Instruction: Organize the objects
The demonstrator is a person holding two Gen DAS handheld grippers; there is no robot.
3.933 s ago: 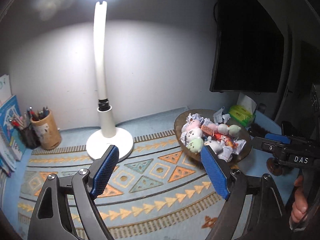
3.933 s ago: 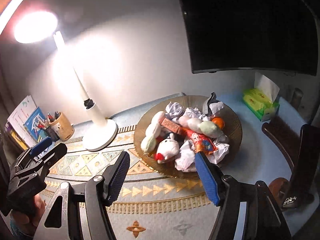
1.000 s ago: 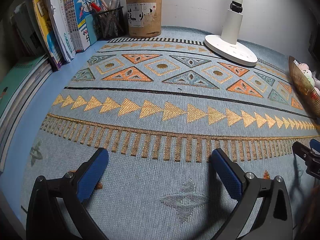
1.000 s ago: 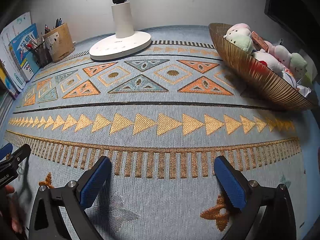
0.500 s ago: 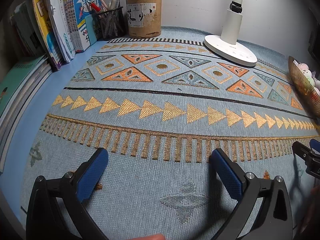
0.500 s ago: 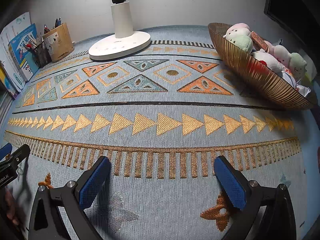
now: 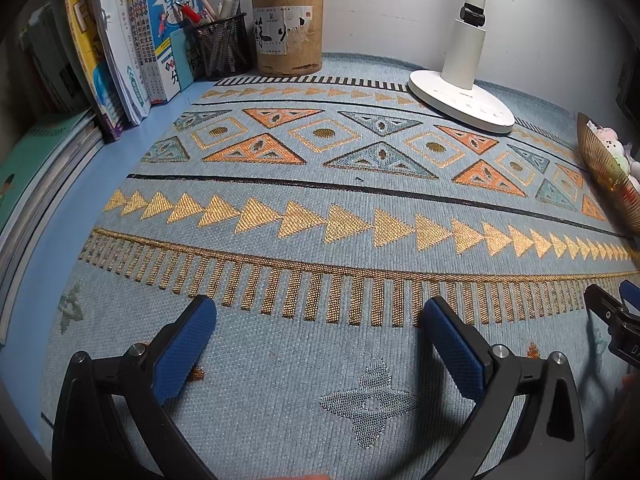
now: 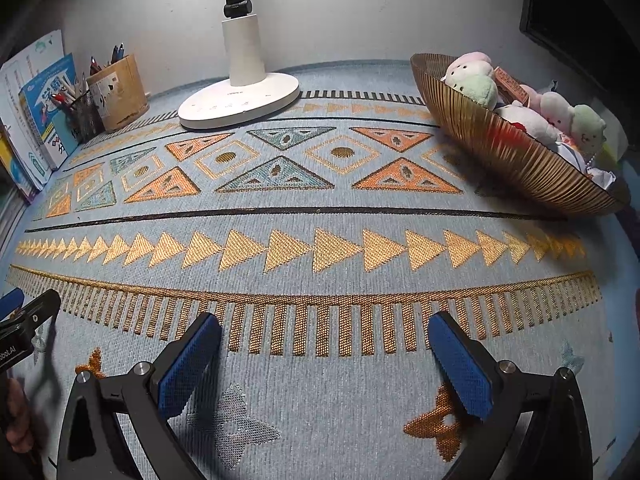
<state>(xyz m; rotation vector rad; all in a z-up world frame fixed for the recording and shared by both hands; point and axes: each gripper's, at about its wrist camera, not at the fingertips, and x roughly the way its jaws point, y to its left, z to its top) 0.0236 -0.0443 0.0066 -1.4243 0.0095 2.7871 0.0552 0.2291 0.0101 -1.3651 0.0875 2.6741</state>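
A: Toys and crumpled wrappers sit heaped in the ribbed gold bowl, right of the lamp base. Working left to right from that lamp: books stand far left of it, then the mesh pen cup and cardboard pen pot, both left of the lamp and against the wall.

B: Grippers?

A: Left gripper released, pads spread wide, nothing between them, low over the patterned mat in front of the lamp. Right gripper the same: released, empty, low over the mat, bowl well off to its right.

B: Any change?

A: About four seconds back both hovered high, looking down into the bowl. In the last second they have sat down near the mat's front edge, barely shifting.

B: Meaning?

A: Mat bare, everything loose in the bowl. Fits a rest pose either ahead of sorting or after it; can't settle which.
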